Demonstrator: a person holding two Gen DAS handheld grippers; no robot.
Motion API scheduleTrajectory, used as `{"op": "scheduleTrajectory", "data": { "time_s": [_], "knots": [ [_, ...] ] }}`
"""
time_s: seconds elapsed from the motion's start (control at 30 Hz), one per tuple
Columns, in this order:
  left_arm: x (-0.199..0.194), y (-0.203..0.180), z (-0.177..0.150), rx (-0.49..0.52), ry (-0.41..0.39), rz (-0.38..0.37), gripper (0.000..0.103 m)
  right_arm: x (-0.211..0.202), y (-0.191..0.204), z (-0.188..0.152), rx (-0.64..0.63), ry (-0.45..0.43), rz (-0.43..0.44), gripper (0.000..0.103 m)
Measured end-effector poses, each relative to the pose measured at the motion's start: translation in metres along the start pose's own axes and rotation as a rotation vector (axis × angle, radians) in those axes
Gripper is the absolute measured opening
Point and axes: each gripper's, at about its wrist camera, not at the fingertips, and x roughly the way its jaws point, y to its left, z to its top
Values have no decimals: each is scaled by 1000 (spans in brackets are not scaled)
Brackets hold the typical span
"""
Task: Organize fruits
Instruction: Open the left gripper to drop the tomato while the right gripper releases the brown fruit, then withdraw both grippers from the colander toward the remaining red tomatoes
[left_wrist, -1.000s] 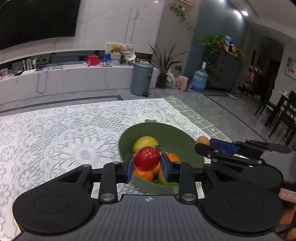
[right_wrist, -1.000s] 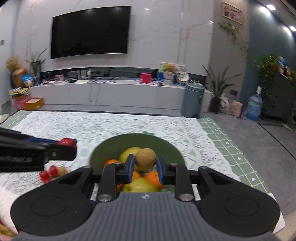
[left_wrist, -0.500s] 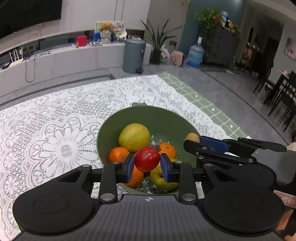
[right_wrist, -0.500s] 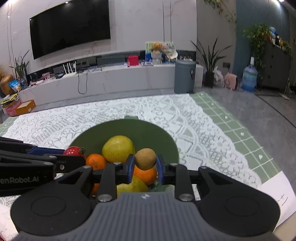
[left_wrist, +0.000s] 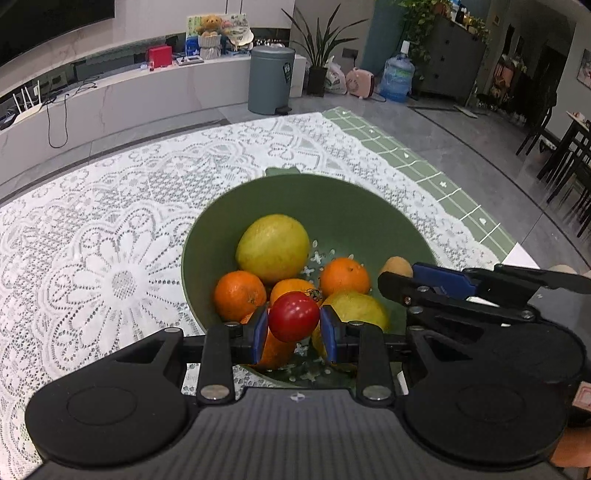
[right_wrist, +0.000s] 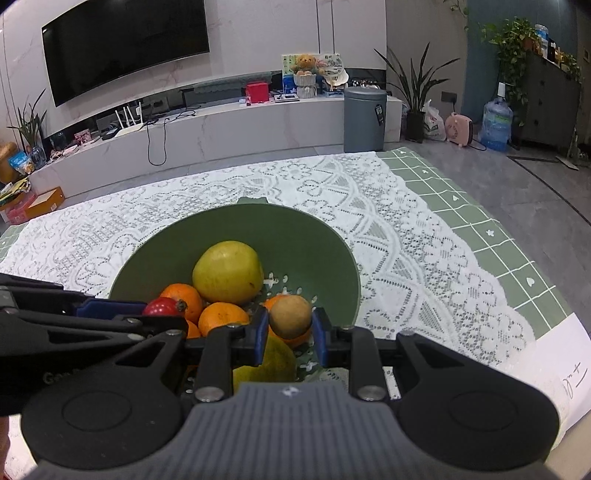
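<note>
A green bowl (left_wrist: 332, 199) (right_wrist: 295, 229) stands on the lace tablecloth and holds a large yellow-green fruit (left_wrist: 272, 248) (right_wrist: 228, 271), several oranges (left_wrist: 240, 294) (right_wrist: 222, 316) and another yellow-green fruit (left_wrist: 360, 308). My left gripper (left_wrist: 294, 328) is shut on a red tomato (left_wrist: 293, 316) (right_wrist: 161, 306) just above the bowl's near side. My right gripper (right_wrist: 290, 329) is shut on a brown round fruit (right_wrist: 290, 316) (left_wrist: 396, 266) over the bowl's near right part. The two grippers hang side by side.
The white lace tablecloth (left_wrist: 110, 236) (right_wrist: 424, 266) covers a green checked mat (right_wrist: 480, 206). The table's right edge (right_wrist: 546, 332) is close to the bowl. Beyond lie a floor, a TV bench and a grey bin (left_wrist: 271, 79).
Both grippers have moved forward and tilted down over the bowl, each still holding its fruit. The bowl's contents show more fully now.
</note>
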Motion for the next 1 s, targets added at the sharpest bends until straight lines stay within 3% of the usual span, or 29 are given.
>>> {"op": "scheduleTrajectory", "data": {
  "time_s": [0.33, 0.63, 0.8, 1.0],
  "knots": [
    [9, 1, -6, -13, 22, 11, 34, 8, 0, -1, 0, 44, 4, 22],
    [2, -1, -5, -10, 5, 12, 34, 6, 0, -3, 14, 30, 4, 26],
    [-10, 0, -2, -25, -44, 22, 47, 0, -7, -2, 60, 1, 17, 34],
    [-29, 3, 1, -57, -123, 34, 57, -9, -10, -2, 85, -53, 25, 47]
  ]
}}
